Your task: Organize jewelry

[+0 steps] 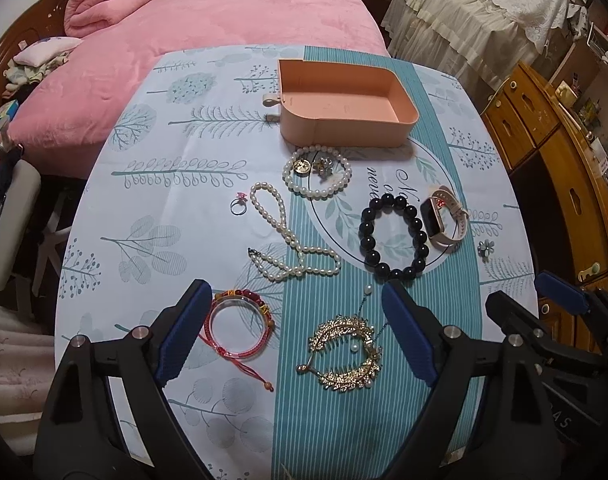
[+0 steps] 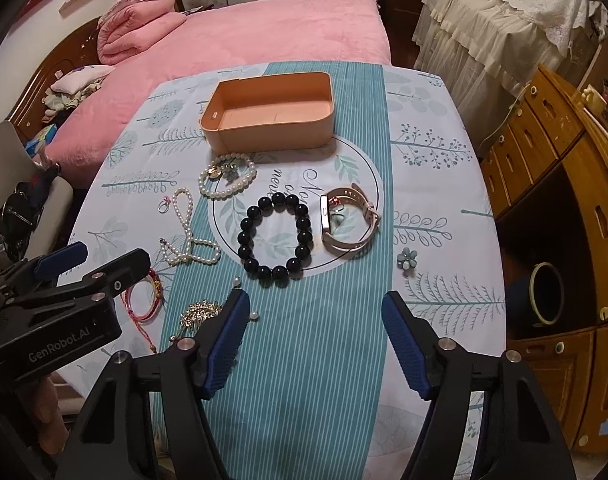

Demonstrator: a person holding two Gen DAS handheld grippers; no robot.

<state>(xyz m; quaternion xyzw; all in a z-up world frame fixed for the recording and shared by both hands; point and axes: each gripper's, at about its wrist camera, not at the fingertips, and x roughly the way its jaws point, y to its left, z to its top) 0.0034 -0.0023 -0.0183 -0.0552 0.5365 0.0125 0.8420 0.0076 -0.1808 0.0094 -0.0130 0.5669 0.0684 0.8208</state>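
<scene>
An empty pink box (image 1: 344, 100) (image 2: 271, 112) stands at the far side of the table. In front of it lie a pearl bracelet (image 1: 318, 174) with a gold charm, a long pearl necklace (image 1: 287, 240), a small ring (image 1: 238, 205), a black bead bracelet (image 1: 394, 236) (image 2: 275, 236), a pink watch (image 1: 444, 216) (image 2: 350, 224), a flower brooch (image 2: 408, 259), a red bangle (image 1: 239, 324) and a gold hair comb (image 1: 344, 352). My left gripper (image 1: 295, 332) is open above the bangle and comb. My right gripper (image 2: 316, 340) is open and empty over the near striped cloth.
The table is covered by a blue and white leaf-print cloth (image 1: 183, 168). A pink bed (image 1: 223, 20) lies behind it. Wooden cabinets (image 2: 564, 200) stand to the right. A chair (image 1: 7, 220) is at the left.
</scene>
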